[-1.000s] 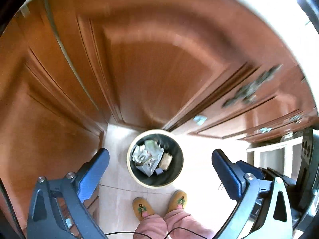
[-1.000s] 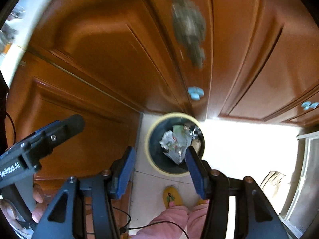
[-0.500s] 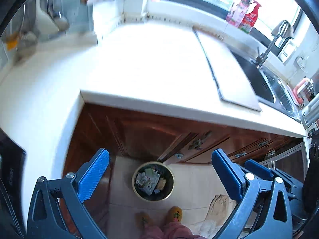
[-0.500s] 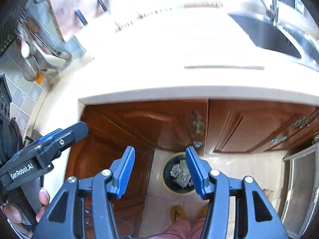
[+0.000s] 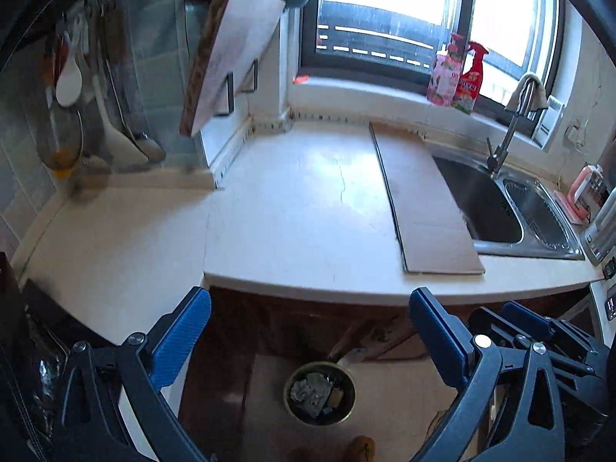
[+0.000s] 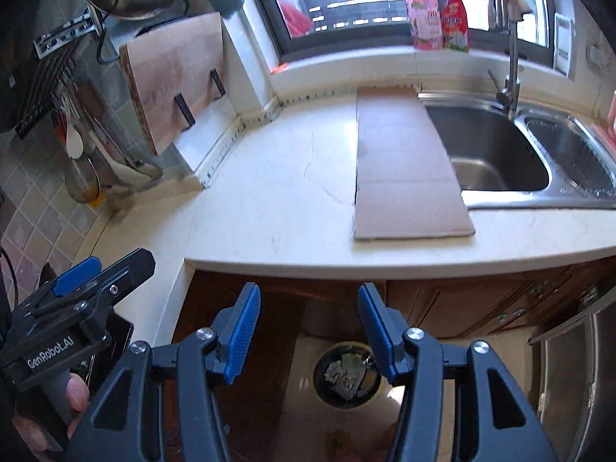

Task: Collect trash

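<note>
A round black trash bin [image 5: 319, 392] with a yellow rim stands on the floor below the counter, holding crumpled paper and wrappers; it also shows in the right wrist view [image 6: 348, 374]. A flat cardboard sheet [image 5: 419, 196] lies on the white counter beside the sink, also in the right wrist view [image 6: 404, 165]. My left gripper [image 5: 310, 327] is open wide and empty, high above the counter edge. My right gripper [image 6: 310, 327] is open and empty, above the bin. The left gripper's body [image 6: 77, 308] shows at the left of the right wrist view.
A steel double sink [image 6: 519, 150] with a tap [image 5: 508, 131] is at the right. A wooden cutting board [image 6: 173, 77] leans in a rack at the back left, utensils [image 5: 73, 88] hang beside it. Two bottles [image 5: 458, 73] stand on the windowsill. Brown cabinet doors [image 6: 481, 304] are below.
Both grippers have risen from low over the bin and cabinet doors to above the counter, so the counter, sink and window are now in view. Both stay open and empty.
</note>
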The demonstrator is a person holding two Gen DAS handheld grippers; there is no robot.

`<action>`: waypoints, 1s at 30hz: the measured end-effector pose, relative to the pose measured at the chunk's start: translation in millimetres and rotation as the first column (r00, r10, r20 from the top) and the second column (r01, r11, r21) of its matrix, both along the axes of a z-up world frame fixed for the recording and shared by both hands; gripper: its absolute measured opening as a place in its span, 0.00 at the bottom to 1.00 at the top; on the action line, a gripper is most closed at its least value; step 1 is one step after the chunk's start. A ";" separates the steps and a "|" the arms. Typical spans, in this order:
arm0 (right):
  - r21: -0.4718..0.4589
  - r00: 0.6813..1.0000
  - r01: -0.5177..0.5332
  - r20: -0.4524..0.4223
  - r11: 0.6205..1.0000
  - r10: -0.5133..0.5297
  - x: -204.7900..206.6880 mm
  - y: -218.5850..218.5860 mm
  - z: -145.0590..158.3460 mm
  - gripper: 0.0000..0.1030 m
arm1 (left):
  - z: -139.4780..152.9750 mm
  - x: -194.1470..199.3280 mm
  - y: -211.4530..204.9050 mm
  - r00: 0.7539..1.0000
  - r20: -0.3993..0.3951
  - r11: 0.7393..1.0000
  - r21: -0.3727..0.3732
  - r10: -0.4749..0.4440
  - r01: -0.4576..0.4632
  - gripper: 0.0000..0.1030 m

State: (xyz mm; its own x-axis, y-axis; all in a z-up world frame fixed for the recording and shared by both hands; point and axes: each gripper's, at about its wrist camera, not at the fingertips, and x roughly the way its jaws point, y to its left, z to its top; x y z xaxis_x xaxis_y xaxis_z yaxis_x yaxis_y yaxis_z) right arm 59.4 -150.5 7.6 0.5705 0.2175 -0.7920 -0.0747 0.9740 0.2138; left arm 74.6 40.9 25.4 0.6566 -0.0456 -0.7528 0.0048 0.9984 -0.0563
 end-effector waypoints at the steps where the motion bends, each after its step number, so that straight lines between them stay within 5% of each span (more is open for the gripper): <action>1: -0.005 1.000 0.002 0.016 1.000 -0.002 -0.5 -0.1 7.4 0.52 | 7.6 -0.1 -0.8 1.000 0.017 1.000 0.007 0.004 -0.004 0.99; 11: -0.016 0.991 0.047 0.127 0.999 -0.044 5.3 -9.4 54.2 0.55 | 48.3 1.3 -0.7 0.994 0.109 1.000 0.022 0.017 -0.019 0.99; 30: -0.029 0.983 0.058 0.174 0.998 -0.052 13.2 -6.6 68.4 0.57 | 52.8 8.2 -7.5 0.993 0.119 0.998 0.051 0.019 -0.025 0.99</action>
State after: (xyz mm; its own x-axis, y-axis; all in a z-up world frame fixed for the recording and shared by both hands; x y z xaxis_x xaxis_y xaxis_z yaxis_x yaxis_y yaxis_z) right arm 72.7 -157.1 75.9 0.7102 0.1565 -0.6864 -0.0537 0.9842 0.1688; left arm 82.8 33.4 78.3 0.7416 0.0077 -0.6708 -0.0140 0.9999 -0.0041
